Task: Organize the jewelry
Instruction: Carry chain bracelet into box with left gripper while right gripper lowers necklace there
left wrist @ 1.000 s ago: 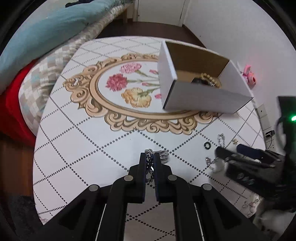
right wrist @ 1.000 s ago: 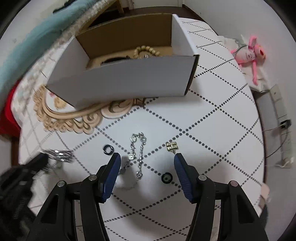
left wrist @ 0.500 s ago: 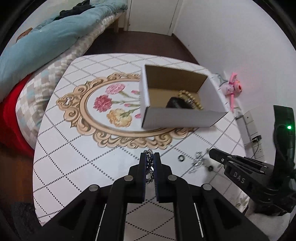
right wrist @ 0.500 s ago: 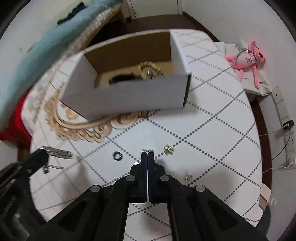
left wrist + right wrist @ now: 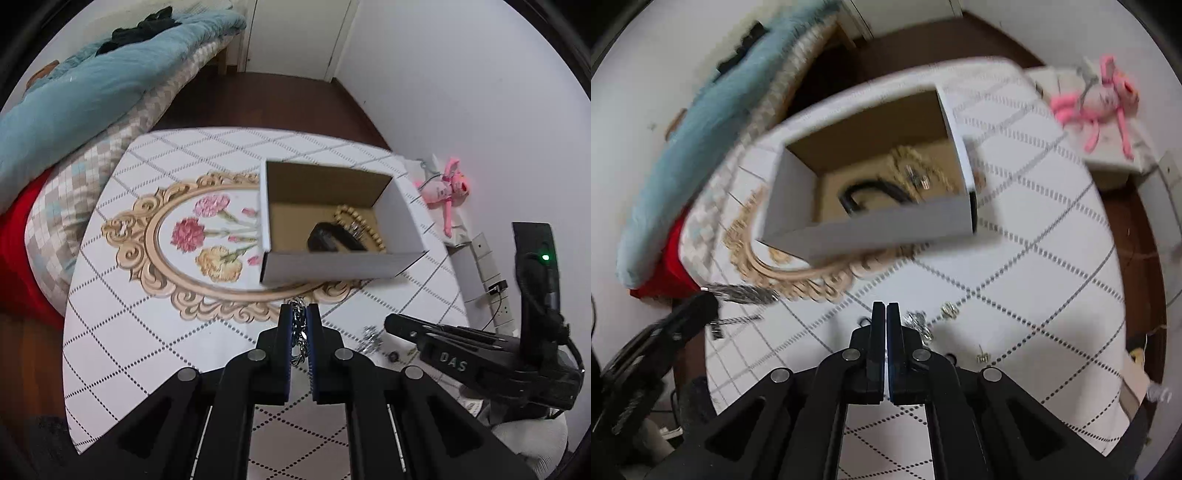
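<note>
Silver links glint between the pads of the left gripper (image 5: 299, 314), which is pinched tight on a chain bracelet (image 5: 298, 332) and held up above the table (image 5: 147, 350). Ahead of it sits the white cardboard box (image 5: 332, 264), open at the top, with a gold bead bracelet (image 5: 364, 227) and a dark bangle (image 5: 328, 238) lying on its brown floor. Over on the right side, the right gripper (image 5: 886, 314) shows its jaws pressed together with barely a slit between them (whether anything is caught in there, I cannot tell, the view is blurred). Just beside its tip, a small silver chain (image 5: 918, 321) lies loose on the dotted tablecloth, a gold earring (image 5: 948, 309) near it and another small piece (image 5: 983, 357) closer in. From the right wrist view the chain bracelet dangles off the left gripper at the table's left edge. A pink plush toy (image 5: 445, 190) rests off the table by the wall, and a blue blanket (image 5: 92, 92) covers the bed behind.
</note>
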The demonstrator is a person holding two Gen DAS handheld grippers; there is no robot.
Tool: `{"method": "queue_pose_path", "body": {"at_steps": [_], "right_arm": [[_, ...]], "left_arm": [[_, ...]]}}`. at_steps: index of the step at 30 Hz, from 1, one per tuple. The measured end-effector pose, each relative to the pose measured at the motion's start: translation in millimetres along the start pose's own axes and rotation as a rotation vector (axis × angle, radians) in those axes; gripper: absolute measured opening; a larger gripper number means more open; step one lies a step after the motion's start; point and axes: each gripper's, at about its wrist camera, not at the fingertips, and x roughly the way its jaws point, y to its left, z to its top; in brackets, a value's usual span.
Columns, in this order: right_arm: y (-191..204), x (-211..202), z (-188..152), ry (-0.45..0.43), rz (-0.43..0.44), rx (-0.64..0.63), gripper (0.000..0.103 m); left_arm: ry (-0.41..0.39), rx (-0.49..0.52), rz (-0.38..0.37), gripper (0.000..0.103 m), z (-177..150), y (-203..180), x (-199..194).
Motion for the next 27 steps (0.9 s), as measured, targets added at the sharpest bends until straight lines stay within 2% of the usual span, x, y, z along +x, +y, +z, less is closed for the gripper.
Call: {"method": "queue_pose_path", "body": {"at_steps": [1, 2, 3, 4, 7, 9, 12, 15, 22, 27], "right_arm": [[-1, 6, -1, 0.012, -0.008, -0.008, 0.018], [-1, 13, -3, 0.027, -0.031, -0.018, 0.024], [-1, 20, -5, 0.037, -0.050, -0.025, 0.038], [0, 26, -6, 0.051, -0.063, -0.034, 0.041], [5, 44, -12, 0.081, -0.113, -0.076, 0.041], [11, 48, -17, 0.065, -0.163, -0.125, 0.040], [24, 52, -23, 0.030, -0.261, -0.206, 0.014], [24, 50, -22, 0.013, -0.258, -0.197, 0.005], [17, 11, -17, -0.064, -0.117, -0.116, 0.005], [26, -37, 0, -0.146, -0.044, -0.110, 0.005]], "left_arm": [[0.013, -0.004, 0.005, 0.005, -4, 2, 5], [0.021, -0.006, 0.010, 0.005, -7, 3, 8], [0.033, -0.010, 0.013, 0.005, -10, 5, 13], [0.047, -0.016, 0.016, 0.005, -15, 7, 18], [0.078, -0.027, 0.023, 0.005, -25, 12, 27], [0.088, -0.030, 0.028, 0.005, -29, 14, 31], [0.094, -0.036, 0.030, 0.005, -32, 15, 34], [0.087, -0.039, 0.023, 0.004, -30, 15, 32], [0.033, -0.035, -0.027, 0.005, -13, 8, 7], [-0.026, -0.024, -0.095, 0.005, 17, -3, -21]]}}
